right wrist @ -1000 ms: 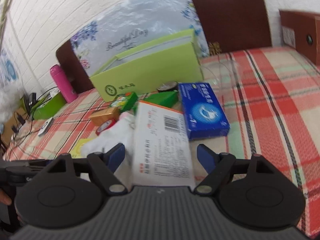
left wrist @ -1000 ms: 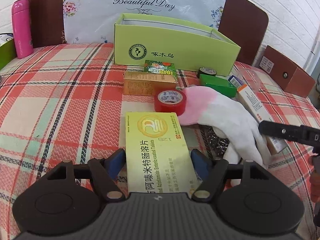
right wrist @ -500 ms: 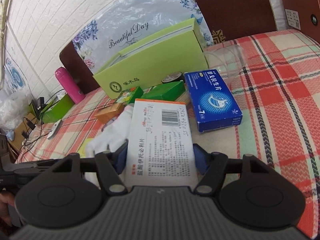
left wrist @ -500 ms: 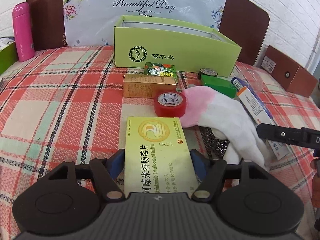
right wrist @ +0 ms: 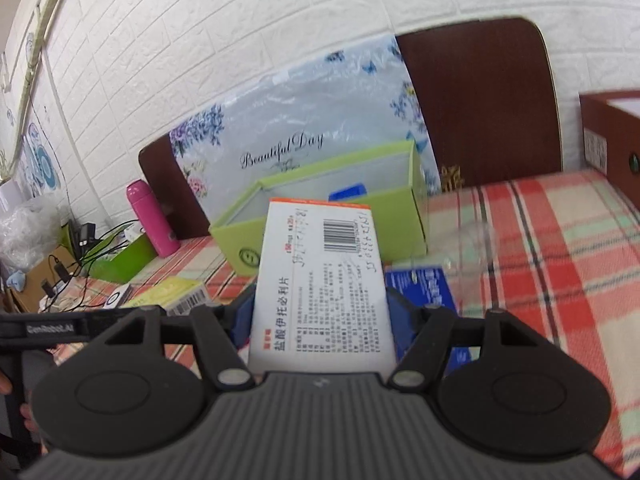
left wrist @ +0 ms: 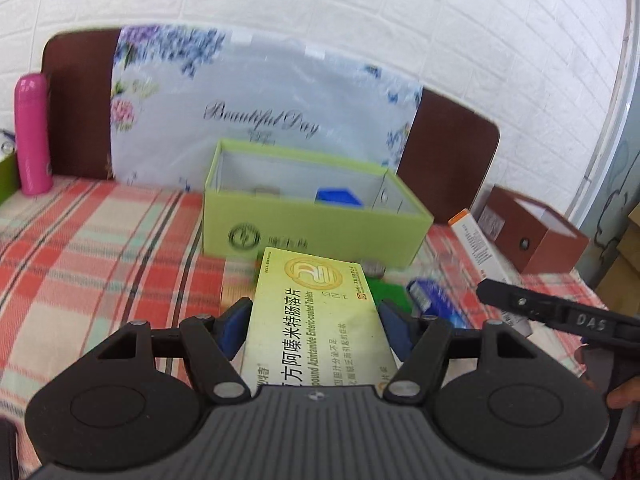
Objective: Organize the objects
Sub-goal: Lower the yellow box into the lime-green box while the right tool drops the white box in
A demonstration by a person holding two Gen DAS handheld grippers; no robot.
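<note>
Both held boxes now hang above plaid tablecloth (left wrist: 100,240).

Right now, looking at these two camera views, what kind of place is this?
Probably a room in a home, not a lab: a table under a red plaid tablecloth, wooden chair backs against a white brick-pattern wall, and household bits such as a pink flask and medicine boxes.

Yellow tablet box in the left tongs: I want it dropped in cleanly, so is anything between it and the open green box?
Nothing visible: the yellow tablet box faces the green box across open space.
</note>
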